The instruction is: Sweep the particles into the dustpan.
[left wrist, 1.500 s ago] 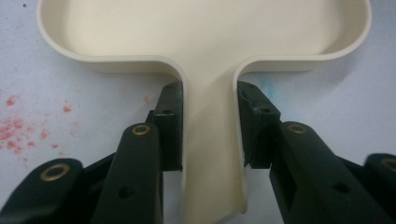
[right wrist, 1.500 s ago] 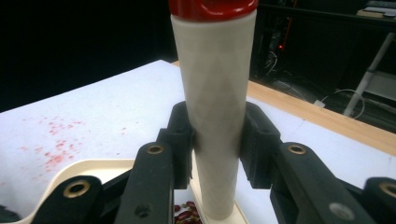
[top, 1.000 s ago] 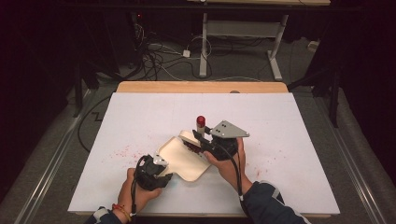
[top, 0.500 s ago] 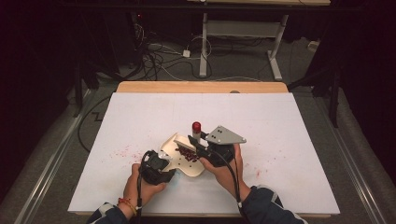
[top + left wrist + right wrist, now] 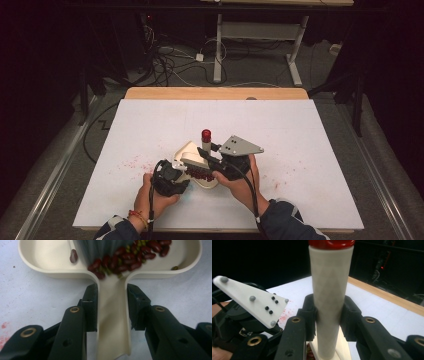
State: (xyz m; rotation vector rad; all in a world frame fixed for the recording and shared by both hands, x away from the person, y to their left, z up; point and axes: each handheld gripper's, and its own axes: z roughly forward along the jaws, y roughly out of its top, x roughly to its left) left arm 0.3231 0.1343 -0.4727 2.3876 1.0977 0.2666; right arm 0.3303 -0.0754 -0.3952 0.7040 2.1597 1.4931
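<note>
Left gripper [image 5: 111,307]: closed on the flat handle of the dustpan [image 5: 113,322], one jaw on each long edge. In the high view the gripper [image 5: 177,172] sits at the near left of the pan.
Dustpan: cream plastic tray with a raised rim, resting on the white table [image 5: 310,130] near its front middle, just ahead of both hands. Judged light and stiff; the smooth handle could slip sideways in the jaws, so the hold belongs on the narrow neck close to the tray, as it is now.
Beans [image 5: 125,261]: dark red beans with a few green ones, lying loose inside the tray against the brush bristles and at the mouth of the handle. Judged small, hard and free-rolling; tilting the pan would spill them over the rim.
Brush [image 5: 329,295]: pale round handle with a red cap, standing nearly upright, its grey bristles down inside the tray among the beans. Judged light and rigid with soft bristles; best held at mid-handle.
Right gripper [image 5: 329,312]: closed around the brush handle at mid-height, jaws pressing both sides. In the high view it [image 5: 215,161] stands just right of the pan, touching-close to the left gripper.
</note>
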